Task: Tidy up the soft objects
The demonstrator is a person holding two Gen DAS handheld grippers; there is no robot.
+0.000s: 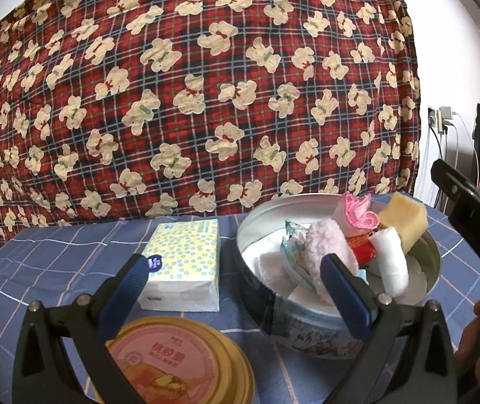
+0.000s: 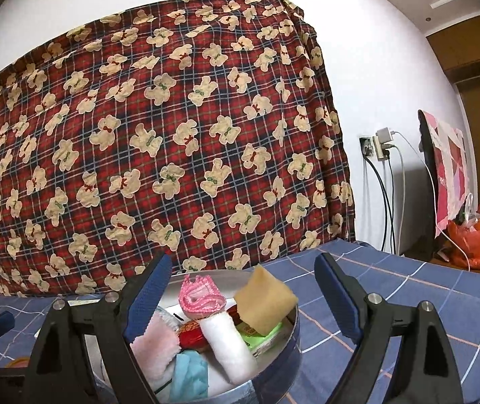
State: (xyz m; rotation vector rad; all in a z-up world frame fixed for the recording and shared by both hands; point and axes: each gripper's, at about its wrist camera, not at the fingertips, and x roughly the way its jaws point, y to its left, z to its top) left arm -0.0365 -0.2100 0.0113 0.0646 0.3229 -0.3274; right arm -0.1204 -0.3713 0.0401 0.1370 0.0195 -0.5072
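Both wide open and empty, left gripper (image 1: 236, 279) and right gripper (image 2: 243, 289) lower centre, soft bits already heaped in tin (image 1: 260, 208), tissue pack (image 1: 182, 262) left outside, probably next.

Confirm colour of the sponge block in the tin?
Pale yellow sponge block; right wrist view shows it best.

The gold-lidded can (image 1: 186, 363) is cut off by the bottom edge and partly hidden behind the left hand-held gripper (image 1: 236, 276). The round tin (image 2: 273, 370) runs off the frame's bottom, its small wrappers unreadable.
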